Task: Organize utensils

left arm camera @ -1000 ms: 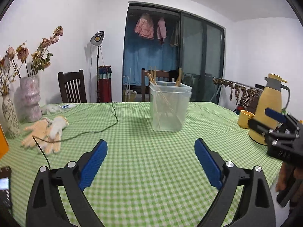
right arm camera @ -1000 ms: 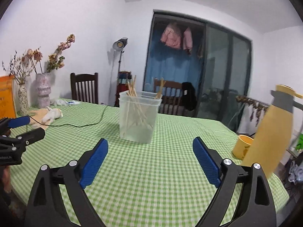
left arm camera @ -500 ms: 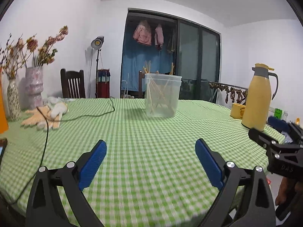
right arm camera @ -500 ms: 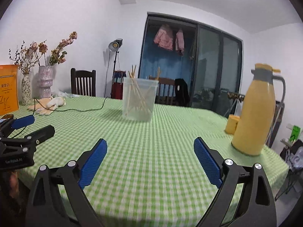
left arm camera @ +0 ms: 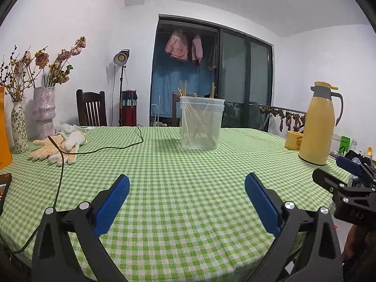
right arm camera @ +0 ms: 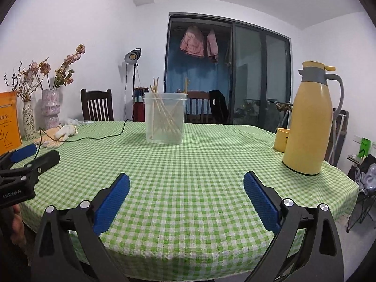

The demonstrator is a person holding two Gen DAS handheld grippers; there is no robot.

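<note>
A clear plastic tub (left arm camera: 201, 123) (right arm camera: 165, 117) stands upright near the middle of the green checked table (left arm camera: 176, 188) (right arm camera: 199, 159). Several wooden chopsticks (left arm camera: 190, 115) (right arm camera: 162, 112) lean inside it, tips poking above the rim. My left gripper (left arm camera: 186, 183) hovers open over the table's near edge, well short of the tub, nothing between its blue pads. My right gripper (right arm camera: 185, 183) sits likewise over the near edge, its jaws opening wide with nothing between them. Each gripper appears at the side of the other's view, the right gripper (left arm camera: 347, 185) and the left gripper (right arm camera: 23, 164).
A yellow thermos jug (left arm camera: 317, 124) (right arm camera: 310, 119) and yellow mug (left arm camera: 292, 139) (right arm camera: 280, 139) stand at the right. Work gloves (left arm camera: 56, 145), a black cable (left arm camera: 98, 149), vases of dried flowers (left arm camera: 43, 110) and an orange box (right arm camera: 8, 119) occupy the left. Chairs stand behind the table.
Both grippers have dropped lower and drawn back toward the table's near edge, so the tub looks smaller and farther. Both stay open and empty.
</note>
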